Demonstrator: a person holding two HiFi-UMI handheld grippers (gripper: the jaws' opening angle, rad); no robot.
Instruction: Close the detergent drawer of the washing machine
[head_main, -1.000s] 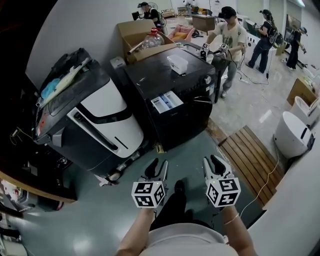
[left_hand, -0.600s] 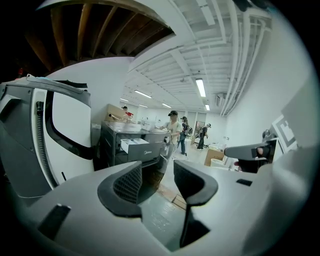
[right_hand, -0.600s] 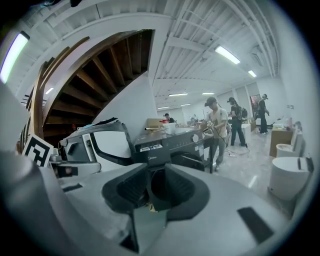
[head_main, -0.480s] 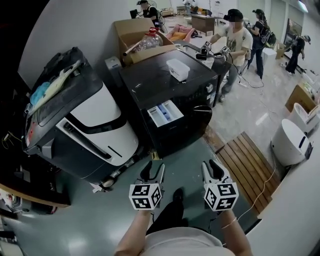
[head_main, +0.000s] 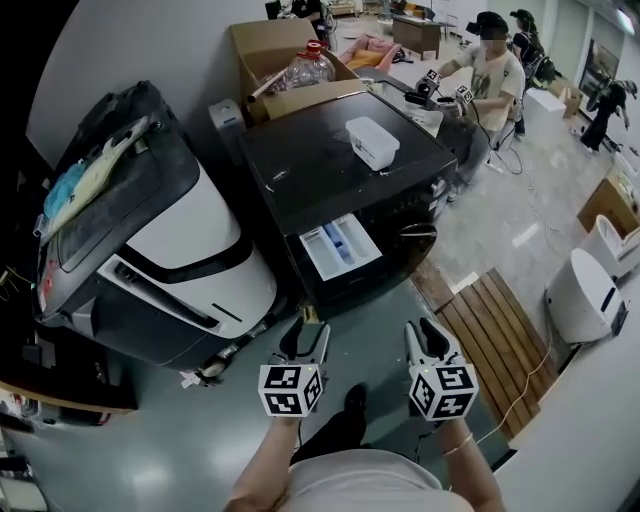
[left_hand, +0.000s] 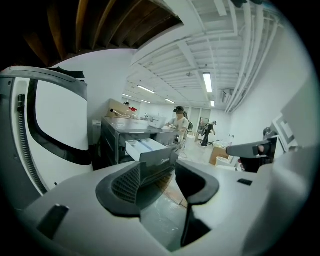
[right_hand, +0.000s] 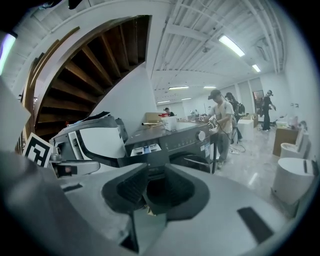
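The black washing machine (head_main: 330, 170) stands ahead of me. Its white detergent drawer (head_main: 341, 247) is pulled out of the upper left of the front. Both grippers hover over the floor, short of the machine and apart from it. My left gripper (head_main: 308, 336) is open; its jaws have just been opening, with nothing between them. My right gripper (head_main: 425, 335) is open and empty too. The left gripper view looks between the pads of the left gripper (left_hand: 159, 176) at the drawer (left_hand: 147, 149). Past the right gripper (right_hand: 152, 187), the right gripper view shows the drawer (right_hand: 142, 149) further off.
A large white-and-black appliance (head_main: 190, 250) with bags on top stands left of the washer. A white plastic box (head_main: 372, 142) sits on the washer's lid. A wooden pallet (head_main: 500, 320) and a round white appliance (head_main: 585, 295) are at the right. People (head_main: 495, 60) work at the back.
Both grippers have moved forward toward the washing machine, which now sits nearer and lower in the head view. The left jaws stand wider apart than before.
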